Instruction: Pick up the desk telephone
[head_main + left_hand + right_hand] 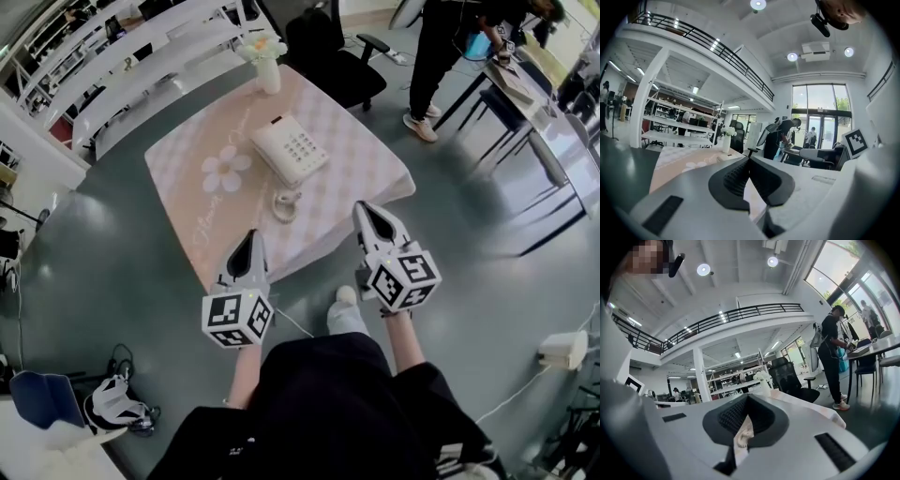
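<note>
The white desk telephone (289, 150) lies on a low table covered by a pink checked cloth (366, 164), with its coiled cord (285, 203) trailing toward the near edge. My left gripper (250, 242) hovers just over the table's near edge, short of the phone, jaws shut and empty. My right gripper (366, 212) is at the near right edge, also shut and empty. In the left gripper view the closed left gripper (749, 161) points across the cloth (670, 161). In the right gripper view the coiled cord (743, 434) shows below the shut right gripper (747, 400).
A white vase of flowers (266, 64) stands at the table's far edge, with a black office chair (328, 47) behind it. A person (441, 52) stands by desks at the upper right. White shelving (141, 56) runs along the upper left. A bag (114, 403) lies on the floor.
</note>
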`<state>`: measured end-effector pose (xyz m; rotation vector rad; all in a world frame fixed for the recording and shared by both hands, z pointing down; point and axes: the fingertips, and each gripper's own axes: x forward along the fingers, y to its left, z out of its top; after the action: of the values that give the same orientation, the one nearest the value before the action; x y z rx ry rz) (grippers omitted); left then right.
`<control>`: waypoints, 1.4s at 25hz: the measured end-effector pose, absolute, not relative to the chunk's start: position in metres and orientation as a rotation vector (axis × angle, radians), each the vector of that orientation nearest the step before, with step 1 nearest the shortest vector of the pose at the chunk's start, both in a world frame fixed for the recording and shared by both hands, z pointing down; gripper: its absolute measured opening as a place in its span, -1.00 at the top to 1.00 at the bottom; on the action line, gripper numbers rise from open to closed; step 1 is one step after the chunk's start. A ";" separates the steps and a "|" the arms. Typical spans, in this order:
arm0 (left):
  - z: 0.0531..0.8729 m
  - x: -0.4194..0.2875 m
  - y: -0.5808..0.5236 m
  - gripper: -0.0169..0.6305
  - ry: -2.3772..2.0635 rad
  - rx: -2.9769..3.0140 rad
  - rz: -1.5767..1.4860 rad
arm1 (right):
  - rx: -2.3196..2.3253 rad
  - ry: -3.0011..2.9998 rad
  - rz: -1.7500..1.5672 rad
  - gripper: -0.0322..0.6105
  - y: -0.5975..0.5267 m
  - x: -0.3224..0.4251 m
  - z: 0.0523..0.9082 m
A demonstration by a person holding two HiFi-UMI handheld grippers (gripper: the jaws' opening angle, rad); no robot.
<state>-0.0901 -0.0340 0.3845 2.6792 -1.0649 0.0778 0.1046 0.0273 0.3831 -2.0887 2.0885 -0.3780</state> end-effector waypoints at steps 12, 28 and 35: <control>0.405 -0.028 -0.078 0.95 -1.235 2.540 0.146 | -1.946 2.275 -0.474 0.92 -0.049 0.163 0.405; 0.424 -0.011 -0.113 0.95 -1.415 2.347 0.118 | -1.780 2.543 -0.569 0.92 -0.116 0.191 0.428; 0.441 -0.005 -0.138 0.95 -1.410 2.291 0.120 | -1.767 2.538 -0.616 0.92 -0.146 0.196 0.444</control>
<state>-0.0046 -0.1376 0.4414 2.2914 -1.4099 0.1195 0.1957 -0.1461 0.4437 -1.7675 2.5378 -0.6157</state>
